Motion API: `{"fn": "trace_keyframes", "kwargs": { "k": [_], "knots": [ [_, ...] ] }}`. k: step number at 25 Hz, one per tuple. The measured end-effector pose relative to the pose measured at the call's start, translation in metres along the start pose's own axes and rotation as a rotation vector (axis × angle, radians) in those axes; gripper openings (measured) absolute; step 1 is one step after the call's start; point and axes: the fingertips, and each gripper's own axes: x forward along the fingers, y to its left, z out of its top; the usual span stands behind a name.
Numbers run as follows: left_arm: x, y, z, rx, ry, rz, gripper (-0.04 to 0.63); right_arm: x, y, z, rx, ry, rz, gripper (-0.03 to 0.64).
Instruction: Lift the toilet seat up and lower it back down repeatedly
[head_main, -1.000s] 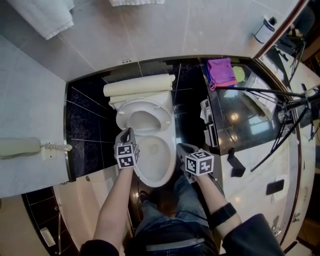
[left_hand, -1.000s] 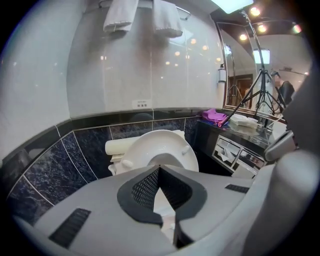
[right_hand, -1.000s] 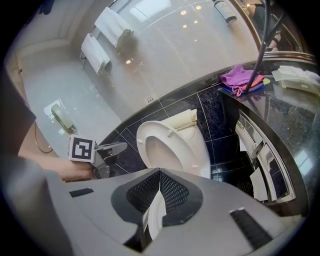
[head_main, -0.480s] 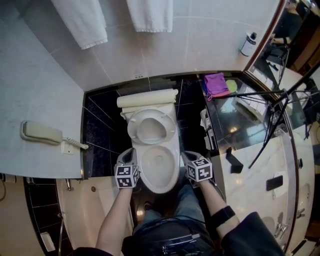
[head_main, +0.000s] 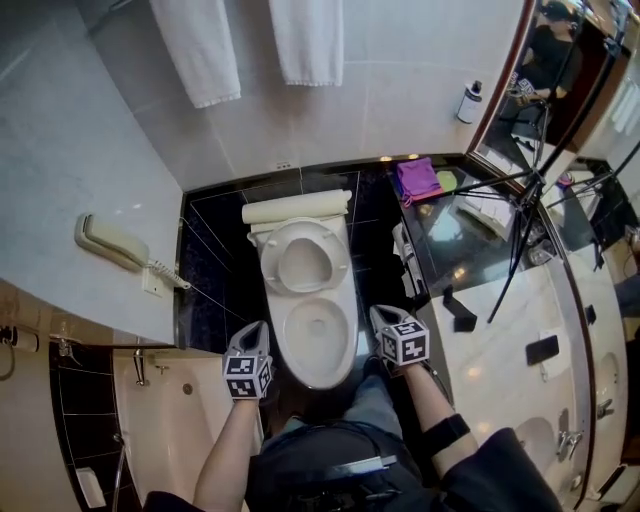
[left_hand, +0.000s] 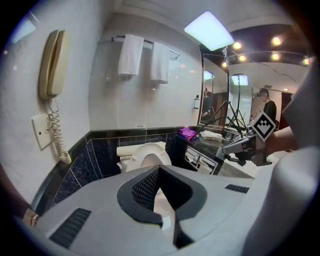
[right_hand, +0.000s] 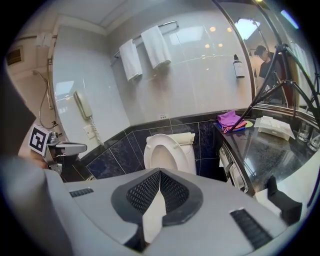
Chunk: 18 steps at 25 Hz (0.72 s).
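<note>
Here, your left gripper (head_main: 254, 333) and right gripper (head_main: 386, 320) flank the bowl (head_main: 318, 345), both closed on nothing; the raised toilet seat (head_main: 305, 262) could slam down if blunt tips merely knock it.

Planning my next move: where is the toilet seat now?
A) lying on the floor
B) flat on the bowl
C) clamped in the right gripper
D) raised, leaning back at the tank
D: the toilet seat stands upright by the tank, leaving the bowl open.
</note>
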Motion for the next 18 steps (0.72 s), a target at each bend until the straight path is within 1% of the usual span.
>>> {"fn": "trace_keyframes", "kwargs": {
  "k": [4, 7, 9, 13, 18],
  "knots": [
    [-0.024, -0.002, -0.004, 0.004, -0.018, -0.013, 0.0, -0.019, 0.009, -0.01, 0.008, -0.019, -0.017, 0.018],
    [-0.038, -0.007, -0.008, -0.02, -0.032, -0.02, 0.0, -0.032, 0.011, -0.023, 0.015, -0.019, -0.026, 0.018],
    [-0.046, -0.01, -0.012, -0.022, -0.035, -0.026, 0.0, -0.04, 0.013, -0.031, 0.022, -0.02, -0.028, 0.018],
    [-0.055, -0.015, -0.019, -0.025, -0.038, -0.031, 0.0, -0.048, 0.015, -0.034, 0.029, -0.029, -0.031, 0.018],
    [-0.06, -0.016, -0.03, -0.042, -0.038, -0.014, 0.0, -0.05, 0.018, -0.037, 0.032, -0.033, -0.024, 0.018]
  ]
}}
